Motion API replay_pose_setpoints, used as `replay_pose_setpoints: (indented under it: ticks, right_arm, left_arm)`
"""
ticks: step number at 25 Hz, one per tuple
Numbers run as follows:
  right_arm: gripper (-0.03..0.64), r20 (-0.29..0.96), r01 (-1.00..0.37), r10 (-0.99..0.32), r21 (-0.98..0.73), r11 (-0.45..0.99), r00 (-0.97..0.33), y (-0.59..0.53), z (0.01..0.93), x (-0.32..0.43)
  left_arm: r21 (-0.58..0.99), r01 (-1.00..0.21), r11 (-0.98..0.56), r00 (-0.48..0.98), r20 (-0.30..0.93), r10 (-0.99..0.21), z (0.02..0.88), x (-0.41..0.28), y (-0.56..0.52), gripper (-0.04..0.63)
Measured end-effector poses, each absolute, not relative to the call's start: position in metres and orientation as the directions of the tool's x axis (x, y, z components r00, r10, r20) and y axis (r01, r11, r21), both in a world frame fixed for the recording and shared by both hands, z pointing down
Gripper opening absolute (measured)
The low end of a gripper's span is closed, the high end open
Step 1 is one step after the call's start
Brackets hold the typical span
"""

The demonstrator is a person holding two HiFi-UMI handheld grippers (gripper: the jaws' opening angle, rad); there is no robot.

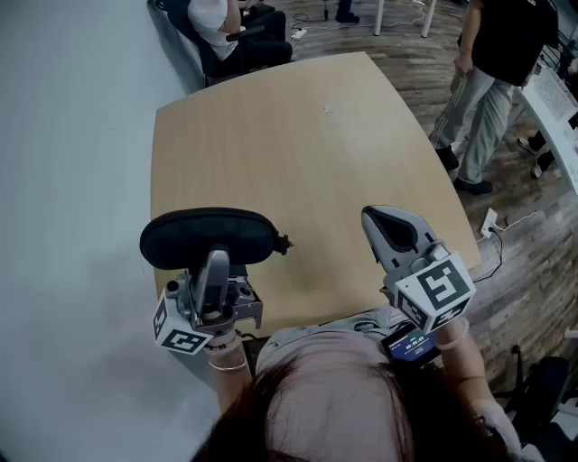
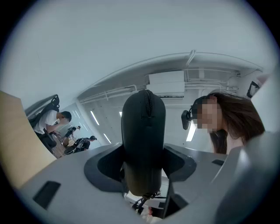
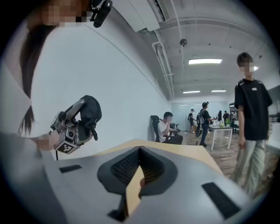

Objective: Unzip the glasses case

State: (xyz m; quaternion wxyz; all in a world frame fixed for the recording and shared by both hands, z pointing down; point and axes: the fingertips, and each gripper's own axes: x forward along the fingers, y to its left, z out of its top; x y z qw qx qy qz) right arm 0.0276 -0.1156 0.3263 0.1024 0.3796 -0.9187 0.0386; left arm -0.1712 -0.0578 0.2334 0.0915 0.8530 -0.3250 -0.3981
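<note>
Glasses case (image 1: 208, 236), black and zipped shut, was held off the counter (image 1: 307, 135) over its near left corner; the left gripper (image 1: 215, 260) had its jaws clamped on the case across its short width, tilted upward. The left gripper view showed the case (image 2: 143, 144) standing up between the jaws, with the zip teeth (image 2: 148, 99) running over its top end. The zip pull (image 1: 283, 244) hung free at the case's right end. The right gripper (image 1: 393, 230) stood well apart to the right, jaws closed on nothing.

Risks, as judged: the pull was small and dangling, so closed jaws would first need to open, and a loose pinch could slip off it; a tug along the zip could twist the smooth rounded case in the left jaws, or drag it out; the clamp might press on the zip line and stall the slider; a dropped case could miss the corner and fall to the floor.

Room: the wall (image 1: 72, 180) lay close on the left; the counter ahead stood bare; a standing person (image 1: 497, 81) and a seated person (image 1: 226, 27) were well clear beyond its far edges.
</note>
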Motion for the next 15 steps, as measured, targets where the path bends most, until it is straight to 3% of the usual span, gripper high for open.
replay_pose_setpoints:
  ticks: [15]
  right_arm:
    - [0.015, 0.216, -0.695, -0.680, 0.008, 0.719, -0.701, -0.1151, 0.3261, 0.0207]
  left_arm:
    - [0.416, -0.459, -0.785, 0.481, -0.626, -0.614, 0.2329, -0.1693, -0.0590, 0.245]
